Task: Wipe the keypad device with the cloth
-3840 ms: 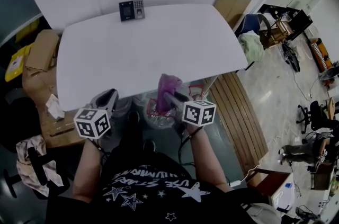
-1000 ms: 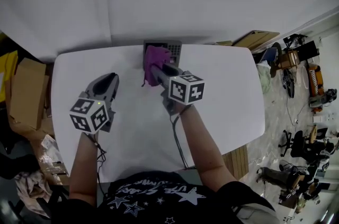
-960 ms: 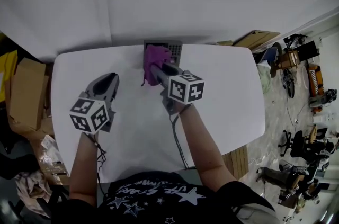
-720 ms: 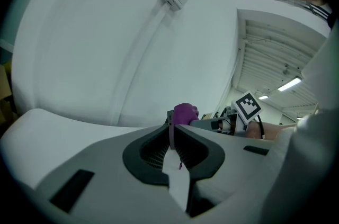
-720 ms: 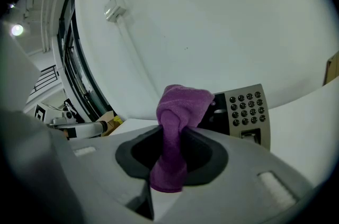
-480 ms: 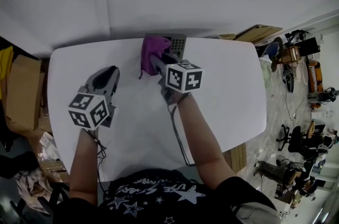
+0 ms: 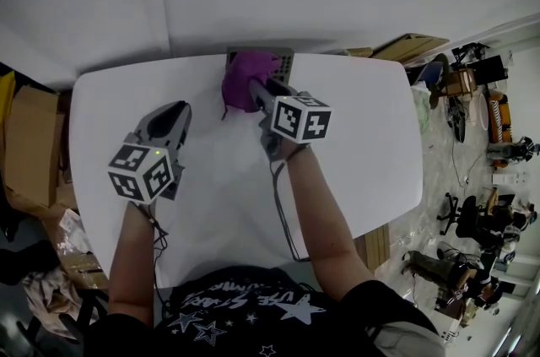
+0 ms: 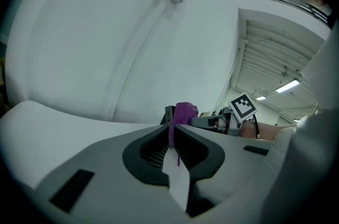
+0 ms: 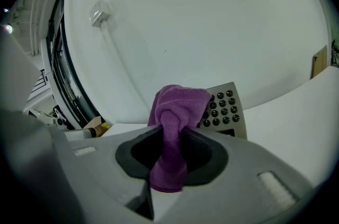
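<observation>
The keypad device (image 7: 286, 60) stands at the far edge of the white table (image 7: 371, 144), against the wall. A bunched purple cloth (image 7: 245, 82) lies over most of its face, and my right gripper (image 7: 254, 90) is shut on that cloth. In the right gripper view the cloth (image 9: 177, 106) rises from between the jaws of the right gripper (image 9: 169, 135), with the grey keypad (image 9: 225, 109) and its dark buttons just behind. My left gripper (image 7: 175, 114) hovers over the table to the left, shut and holding nothing; its own view shows its jaws (image 8: 172, 130) together, with the cloth (image 8: 184, 112) beyond.
A white wall rises directly behind the table, with a small box and conduit (image 9: 99, 12) on it. Cardboard boxes (image 7: 25, 136) sit on the floor at the left. A wooden board (image 7: 413, 47) and office clutter (image 7: 472, 85) lie to the right.
The person has gone from the table's near edge up to the device. Over the last second the cloth has slid further across the keypad, covering more of it. The left gripper has barely moved.
</observation>
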